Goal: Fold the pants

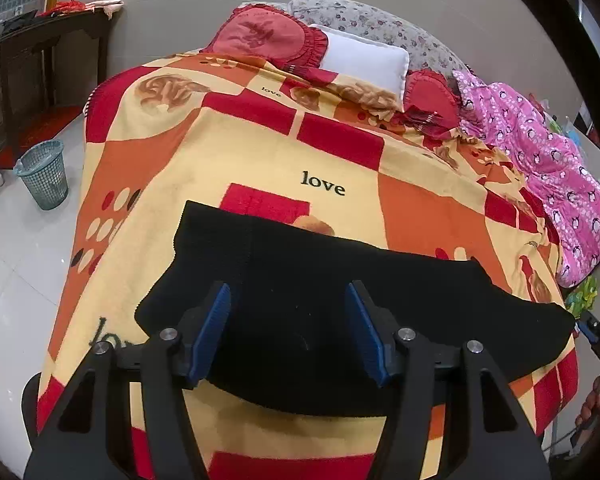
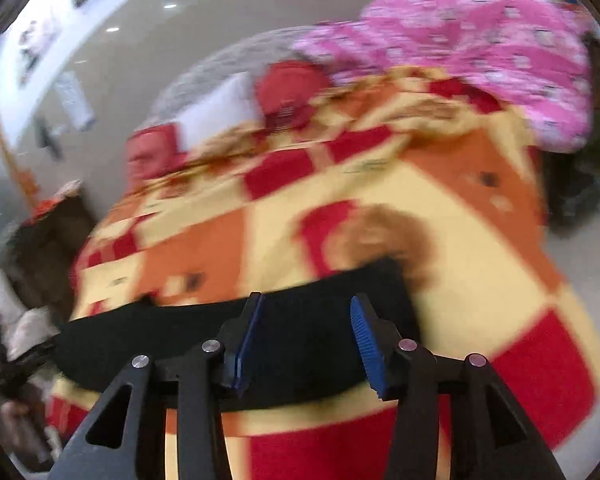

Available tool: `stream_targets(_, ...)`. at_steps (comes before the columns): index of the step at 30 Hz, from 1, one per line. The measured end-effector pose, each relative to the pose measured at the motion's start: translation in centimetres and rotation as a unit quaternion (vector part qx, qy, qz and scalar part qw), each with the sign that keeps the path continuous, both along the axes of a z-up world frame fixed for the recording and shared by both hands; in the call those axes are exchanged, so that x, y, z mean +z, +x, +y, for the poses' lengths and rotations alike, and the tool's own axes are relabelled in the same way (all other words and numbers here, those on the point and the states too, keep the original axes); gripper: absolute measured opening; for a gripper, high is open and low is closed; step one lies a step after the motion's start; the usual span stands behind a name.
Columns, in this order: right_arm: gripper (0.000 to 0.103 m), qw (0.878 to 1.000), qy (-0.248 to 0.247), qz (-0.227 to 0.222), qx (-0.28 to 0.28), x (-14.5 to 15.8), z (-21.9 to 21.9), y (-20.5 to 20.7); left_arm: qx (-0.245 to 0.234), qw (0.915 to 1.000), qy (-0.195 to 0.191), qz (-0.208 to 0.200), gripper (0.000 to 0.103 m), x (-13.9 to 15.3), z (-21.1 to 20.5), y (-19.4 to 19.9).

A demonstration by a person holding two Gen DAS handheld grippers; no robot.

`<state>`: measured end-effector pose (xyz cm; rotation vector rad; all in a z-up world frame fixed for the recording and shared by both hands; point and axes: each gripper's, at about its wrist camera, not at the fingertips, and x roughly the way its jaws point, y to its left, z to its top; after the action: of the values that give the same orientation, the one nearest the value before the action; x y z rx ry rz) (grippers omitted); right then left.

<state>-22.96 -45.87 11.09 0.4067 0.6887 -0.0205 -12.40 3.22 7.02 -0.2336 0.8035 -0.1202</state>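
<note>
Both the left gripper (image 1: 288,328) and right gripper (image 2: 306,340) hover with jaws apart, empty, over black pants (image 1: 340,320) lying flat on the bed's blanket (image 1: 260,152). The right view is blurred; a hasty pinch may catch blanket too.

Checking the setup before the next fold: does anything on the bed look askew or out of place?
Nothing stands out. The black pants lie flat across the patterned blanket; the pink quilt is bunched at the bed's far side.
</note>
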Motion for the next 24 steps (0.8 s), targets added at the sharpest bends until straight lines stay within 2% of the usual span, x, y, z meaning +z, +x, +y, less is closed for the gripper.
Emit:
stream_targets(3,0.047,0.996,0.016,0.006,0.085,-0.9,4.7,3.2,-0.006,1.0,0.004,0.006,0.061,-0.5,-0.7,0.2)
stream_targets(7,0.047,0.982,0.012,0.026,0.184,-2.6,12.2,7.6,-0.013,0.9995,0.029,-0.003,0.066,-0.9,-1.9,0.2)
stream_targets(10,0.047,0.971,0.014,0.035,0.235,-3.3,16.7,9.9,-0.011,0.999,0.042,-0.008,0.074,-1.1,-2.2,0.5)
stream_targets(12,0.047,0.965,0.007,0.046,0.257,-4.1,18.9,11.2,-0.006,0.9986,0.051,-0.009,0.075,-1.4,-2.2,1.0)
stream_targets(16,0.048,0.967,-0.021,0.054,0.25,-5.2,20.7,13.4,-0.004,0.9981,0.06,-0.011,0.078,-1.9,-2.1,1.7)
stream_targets(19,0.048,0.969,-0.008,0.061,0.238,-6.0,20.1,14.8,-0.003,0.9974,0.07,-0.013,0.08,-2.2,-2.3,2.1)
stream_targets(24,0.048,0.97,-0.024,0.062,0.235,-5.4,20.4,14.4,-0.006,0.9955,0.094,-0.012,0.082,-2.4,-2.9,2.3)
